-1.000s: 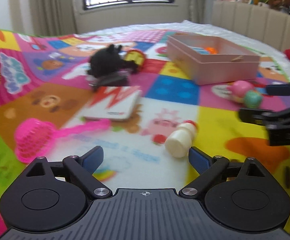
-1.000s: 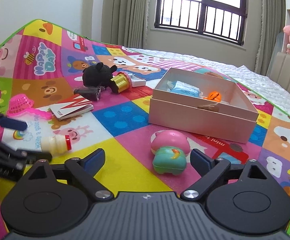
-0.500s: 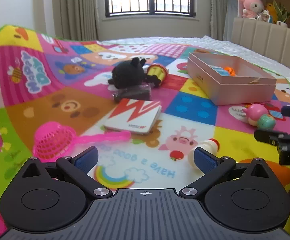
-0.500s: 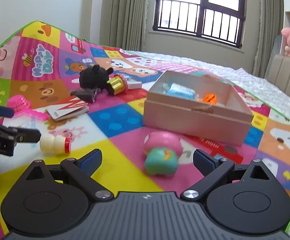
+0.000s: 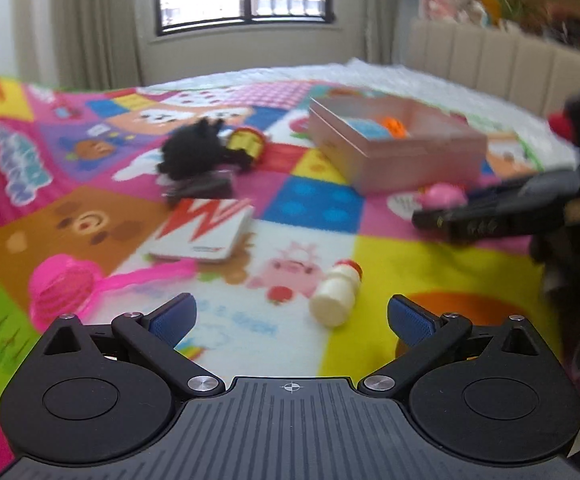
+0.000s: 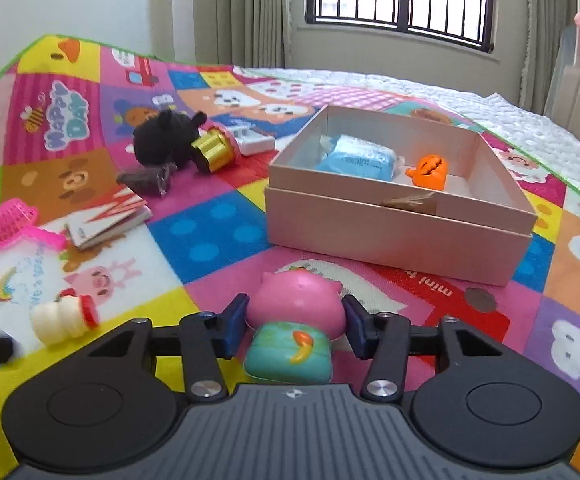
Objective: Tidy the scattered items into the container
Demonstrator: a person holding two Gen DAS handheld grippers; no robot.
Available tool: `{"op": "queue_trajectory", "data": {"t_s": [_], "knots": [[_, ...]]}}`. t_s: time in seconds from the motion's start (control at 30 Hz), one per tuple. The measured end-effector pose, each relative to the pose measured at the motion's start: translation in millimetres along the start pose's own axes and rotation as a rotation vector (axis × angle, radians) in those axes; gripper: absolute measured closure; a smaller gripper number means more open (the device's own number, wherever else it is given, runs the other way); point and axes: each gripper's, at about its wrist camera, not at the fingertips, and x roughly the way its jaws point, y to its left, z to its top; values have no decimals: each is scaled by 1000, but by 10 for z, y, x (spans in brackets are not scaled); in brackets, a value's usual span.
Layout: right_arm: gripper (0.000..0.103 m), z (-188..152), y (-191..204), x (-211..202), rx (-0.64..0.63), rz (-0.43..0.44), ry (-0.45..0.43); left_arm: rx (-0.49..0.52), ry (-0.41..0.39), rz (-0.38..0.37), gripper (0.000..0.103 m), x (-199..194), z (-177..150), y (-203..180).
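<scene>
A pink box (image 6: pixel 394 236) stands on the colourful mat and holds a blue packet (image 6: pixel 356 158) and an orange toy (image 6: pixel 428 172). My right gripper (image 6: pixel 294 322) has its pads against both sides of a pink and teal pig toy (image 6: pixel 296 320) lying in front of the box. My left gripper (image 5: pixel 288 318) is open and empty above the mat, with a small white bottle (image 5: pixel 336 294) just ahead between its fingers. The box also shows in the left wrist view (image 5: pixel 398 142).
On the mat lie a pink scoop (image 5: pixel 65 290), a white and red booklet (image 5: pixel 205 228), a black plush (image 5: pixel 191 154), a dark packet (image 6: pixel 147 180), a yellow can (image 6: pixel 211 150) and a white block (image 6: pixel 253 142). A padded headboard (image 5: pixel 490 60) stands at the right.
My right gripper moved forward over the pig toy and its jaws closed onto it. My left gripper shifted right, so the white bottle sits between its open fingers.
</scene>
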Motion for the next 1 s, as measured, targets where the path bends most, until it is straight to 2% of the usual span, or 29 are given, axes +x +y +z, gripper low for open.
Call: {"op": "queue_trajectory", "data": {"t_s": [0.13, 0.33, 0.4, 0.5, 0.57, 0.63, 0.73, 0.8, 0.83, 1.0], "knots": [[54, -117, -15, -225, -2, 4, -11, 47, 16, 107, 0, 152, -9, 14], [53, -230, -9, -426, -36, -29, -30, 62, 36, 257, 0, 181, -66, 311], [53, -233, -4, -436, -32, -28, -35, 28, 35, 229, 0, 132, -62, 400], [53, -241, 6, -417, -16, -18, -33, -29, 17, 26, 0, -15, -31, 414], [53, -255, 25, -393, -13, -11, -29, -57, -8, -57, 0, -73, -4, 322], [53, -274, 54, -381, -17, -12, -28, -80, -29, -56, 0, -64, 35, 188], [53, -302, 96, -395, -29, -27, -36, -66, -61, -4, 1, 10, 74, -40], [53, -314, 102, -436, -40, -35, -47, -41, -74, 49, 18, 53, 73, -164], [53, -320, 98, -468, -49, -40, -56, -45, -66, 54, 36, 90, 72, -188], [53, -346, 1, -571, -54, -54, -74, -72, -41, 45, 33, 216, 83, -166]]}}
